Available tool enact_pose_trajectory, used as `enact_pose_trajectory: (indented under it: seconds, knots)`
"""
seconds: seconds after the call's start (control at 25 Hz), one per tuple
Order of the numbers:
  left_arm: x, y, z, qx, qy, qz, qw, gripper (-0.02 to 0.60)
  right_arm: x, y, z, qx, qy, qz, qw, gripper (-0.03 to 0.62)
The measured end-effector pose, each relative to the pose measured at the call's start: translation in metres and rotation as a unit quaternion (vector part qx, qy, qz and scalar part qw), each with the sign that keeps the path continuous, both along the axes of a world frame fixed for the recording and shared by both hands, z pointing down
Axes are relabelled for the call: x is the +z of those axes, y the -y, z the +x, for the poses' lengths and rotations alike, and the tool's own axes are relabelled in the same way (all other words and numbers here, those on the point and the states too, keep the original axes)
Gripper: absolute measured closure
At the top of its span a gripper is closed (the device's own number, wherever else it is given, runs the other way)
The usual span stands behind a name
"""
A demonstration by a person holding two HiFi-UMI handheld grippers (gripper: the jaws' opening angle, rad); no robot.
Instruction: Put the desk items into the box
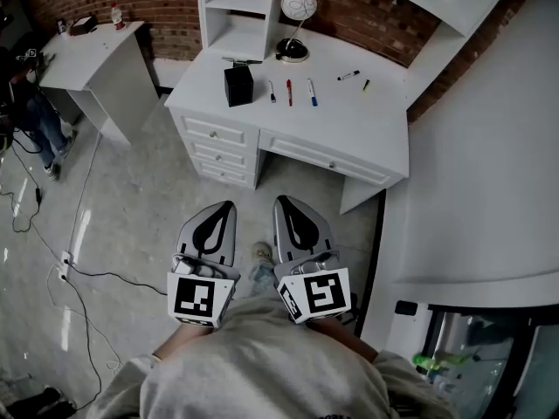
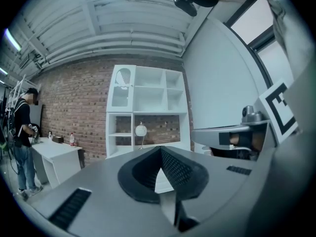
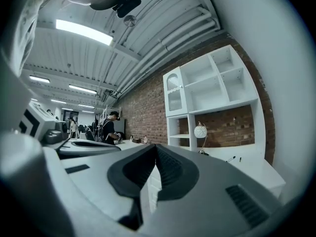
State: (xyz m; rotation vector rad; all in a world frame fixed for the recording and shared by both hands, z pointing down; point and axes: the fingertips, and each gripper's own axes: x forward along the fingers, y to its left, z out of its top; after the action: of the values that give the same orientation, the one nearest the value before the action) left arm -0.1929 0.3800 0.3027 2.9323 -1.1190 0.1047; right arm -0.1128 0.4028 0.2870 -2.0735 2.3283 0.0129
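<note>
Left gripper (image 1: 229,206) and right gripper (image 1: 281,202) jaws sit pressed together, empty; reaching unopened could knock what look like pens (image 1: 289,92) off the surface (image 1: 349,125)

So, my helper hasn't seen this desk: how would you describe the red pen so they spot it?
Start at the white desk against the brick wall and find the black box near its left end. Right of it three pens lie side by side; the red pen is the middle one, between a black pen and a blue pen.
</note>
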Motion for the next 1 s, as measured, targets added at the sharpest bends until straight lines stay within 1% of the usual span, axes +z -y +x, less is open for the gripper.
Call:
enact_pose_trajectory:
  seconds: [0.28, 0.52, 0.72, 0.92, 1.0]
  knots:
    - [-0.007, 0.078, 0.037, -0.027, -0.008, -0.013, 0.9995, 0.577, -0.005, 0.081, 0.046, -0.016, -0.004, -0.006, 1.000, 0.577]
    - [-0.001, 0.125, 0.063, -0.052, -0.005, -0.018, 0.9985, 0.577, -0.003, 0.129, 0.076, -0.043, 0.000, -0.003, 0.999, 0.577]
    - [-0.003, 0.147, 0.078, -0.070, 0.002, -0.016, 0.9974, 0.577, -0.001, 0.157, 0.101, -0.055, 0.007, -0.004, 0.998, 0.577]
    - [0.000, 0.156, 0.075, -0.089, 0.025, -0.014, 0.9956, 0.577, 0.009, 0.164, 0.108, -0.062, 0.017, -0.016, 0.998, 0.577]
    - [0.002, 0.157, 0.075, -0.091, 0.024, -0.017, 0.9954, 0.577, 0.012, 0.165, 0.108, -0.062, 0.018, -0.018, 0.998, 0.577]
